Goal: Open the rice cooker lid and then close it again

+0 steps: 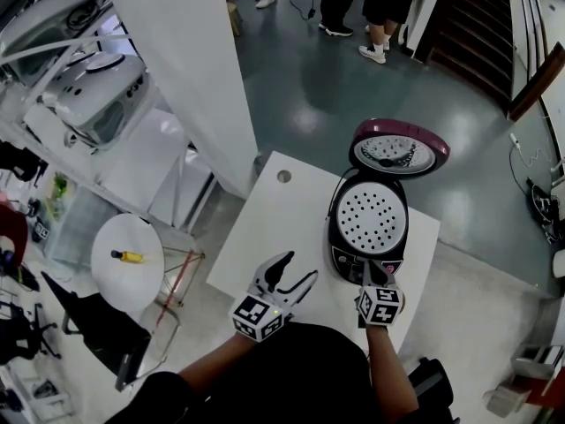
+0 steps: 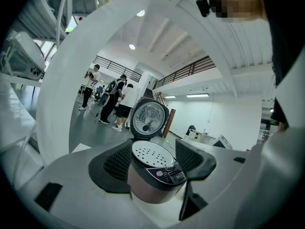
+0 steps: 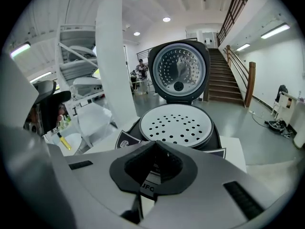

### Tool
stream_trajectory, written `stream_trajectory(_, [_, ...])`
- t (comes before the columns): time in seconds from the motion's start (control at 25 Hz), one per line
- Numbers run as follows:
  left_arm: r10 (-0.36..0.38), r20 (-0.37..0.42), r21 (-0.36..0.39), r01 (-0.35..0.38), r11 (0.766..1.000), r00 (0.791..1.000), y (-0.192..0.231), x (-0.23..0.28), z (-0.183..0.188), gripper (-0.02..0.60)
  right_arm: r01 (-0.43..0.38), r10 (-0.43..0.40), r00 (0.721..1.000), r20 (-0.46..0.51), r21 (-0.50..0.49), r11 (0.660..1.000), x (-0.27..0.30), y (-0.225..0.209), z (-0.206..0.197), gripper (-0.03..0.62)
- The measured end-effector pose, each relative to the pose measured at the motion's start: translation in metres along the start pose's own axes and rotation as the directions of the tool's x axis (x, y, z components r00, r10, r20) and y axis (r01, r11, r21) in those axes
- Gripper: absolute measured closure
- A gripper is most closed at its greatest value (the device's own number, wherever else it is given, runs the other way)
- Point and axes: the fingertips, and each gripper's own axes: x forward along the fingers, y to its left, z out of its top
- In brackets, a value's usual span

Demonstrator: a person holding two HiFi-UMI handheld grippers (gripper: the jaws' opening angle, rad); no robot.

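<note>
Two grippers over your worktop [image 1: 274, 228]: L gripper [image 1: 298, 268] jaws wide, nothing gripped; R gripper [image 1: 369, 272] jaws closed together, empty, at rice cooker [image 1: 368, 215] front. Lid [image 1: 397, 148] stands open.

One rice cooker [image 1: 366, 223] with one lid [image 1: 399, 148] is sitting on one white table [image 1: 265, 237]. Two grippers are showing near it, the left gripper [image 1: 300, 268] and the right gripper [image 1: 372, 272]. One yellow tool [image 1: 128, 256] is lying on one small round table [image 1: 124, 281], and three people [image 1: 386, 7] are standing far behind.
</note>
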Motion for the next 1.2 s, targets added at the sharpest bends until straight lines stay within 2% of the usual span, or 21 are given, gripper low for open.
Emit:
stream_trajectory(0.36, [-0.029,0.004,0.019,0.029,0.999,1.0,-0.007,0.004,0.008,0.318,-0.032,0.033,0.995,0.096,-0.015,0.999,-0.018,0.007,0.021,0.594])
stream_trajectory(0.56, [-0.056,0.01,0.039,0.055,0.998,0.998,-0.011,0.013,0.016,0.318,-0.061,0.058,0.987,0.152,0.016,0.998,-0.043,0.016,0.036,0.594])
stream_trajectory(0.8, [-0.097,0.023,-0.005,0.097,0.995,0.995,-0.019,0.029,0.029,0.318,-0.102,0.092,0.969,0.229,0.031,0.994,-0.079,0.029,0.06,0.594])
stream_trajectory(1.2, [-0.169,0.071,0.069,0.164,0.984,0.983,-0.037,0.074,0.074,0.318,-0.083,0.067,0.958,0.278,0.048,0.995,-0.106,0.015,0.061,0.594])
